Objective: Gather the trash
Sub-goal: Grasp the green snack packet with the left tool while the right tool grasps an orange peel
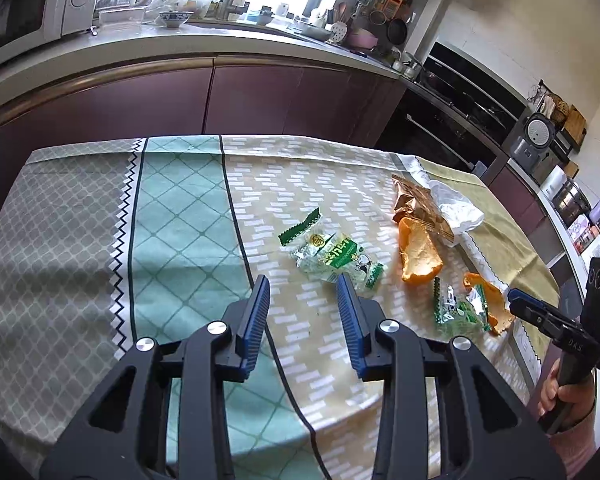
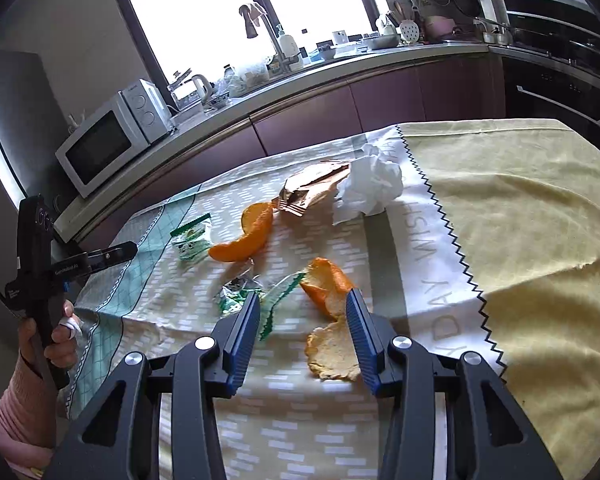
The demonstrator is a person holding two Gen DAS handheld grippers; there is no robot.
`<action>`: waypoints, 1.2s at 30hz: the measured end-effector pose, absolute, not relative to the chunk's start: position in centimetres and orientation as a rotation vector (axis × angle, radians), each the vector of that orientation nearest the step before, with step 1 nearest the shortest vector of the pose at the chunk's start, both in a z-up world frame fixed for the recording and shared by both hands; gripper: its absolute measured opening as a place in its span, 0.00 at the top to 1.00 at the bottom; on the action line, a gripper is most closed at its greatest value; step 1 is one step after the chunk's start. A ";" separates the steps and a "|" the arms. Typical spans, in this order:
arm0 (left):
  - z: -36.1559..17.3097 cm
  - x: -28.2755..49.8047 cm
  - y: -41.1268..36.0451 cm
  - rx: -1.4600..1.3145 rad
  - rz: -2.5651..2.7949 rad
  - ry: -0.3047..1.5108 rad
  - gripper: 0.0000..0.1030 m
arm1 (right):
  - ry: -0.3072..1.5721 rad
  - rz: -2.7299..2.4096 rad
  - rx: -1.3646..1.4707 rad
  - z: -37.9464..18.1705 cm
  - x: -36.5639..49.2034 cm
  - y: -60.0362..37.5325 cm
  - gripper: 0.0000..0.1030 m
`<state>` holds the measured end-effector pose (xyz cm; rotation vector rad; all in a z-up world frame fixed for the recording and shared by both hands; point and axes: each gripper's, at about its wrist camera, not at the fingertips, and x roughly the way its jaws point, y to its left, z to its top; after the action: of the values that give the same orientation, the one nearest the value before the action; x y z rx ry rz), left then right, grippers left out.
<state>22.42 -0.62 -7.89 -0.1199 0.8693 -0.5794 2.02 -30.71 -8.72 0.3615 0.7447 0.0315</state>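
Trash lay scattered on the patterned tablecloth (image 1: 180, 208) over the table: a green candy wrapper (image 1: 332, 254), a second crumpled green wrapper (image 2: 240, 294), two orange peels (image 2: 246, 238) (image 2: 330, 312), a gold foil bag (image 2: 312, 192) and a wadded white tissue (image 2: 370, 190) nearer the far edge. Left tongs (image 1: 303, 292) hovered wide apart and empty just short of the green candy wrapper. Right tongs (image 2: 303, 308) gaped open, empty, over the nearer peel. A microwave (image 2: 112, 136) sat on the counter beyond.
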 end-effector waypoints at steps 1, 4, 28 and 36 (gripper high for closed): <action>-8.2 23.0 -0.9 -0.123 -0.576 0.880 0.67 | 0.748 0.027 0.360 -8.8 2.0 -31.1 0.59; -8.9 24.1 -1.8 -0.121 -0.557 0.904 0.67 | 0.751 0.012 0.360 -9.2 2.0 -31.7 0.59; -11.1 27.4 -5.9 -0.111 -0.575 0.976 0.62 | 0.819 0.043 0.341 -10.8 3.6 -32.7 0.75; -11.5 27.0 -6.6 -0.120 -0.601 0.998 0.88 | 0.811 0.052 0.358 -10.6 3.5 -33.1 0.92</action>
<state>27.00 -6.61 -11.54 -0.1204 0.9979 -0.6008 3.50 -33.05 -10.61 0.3580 0.8107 0.0525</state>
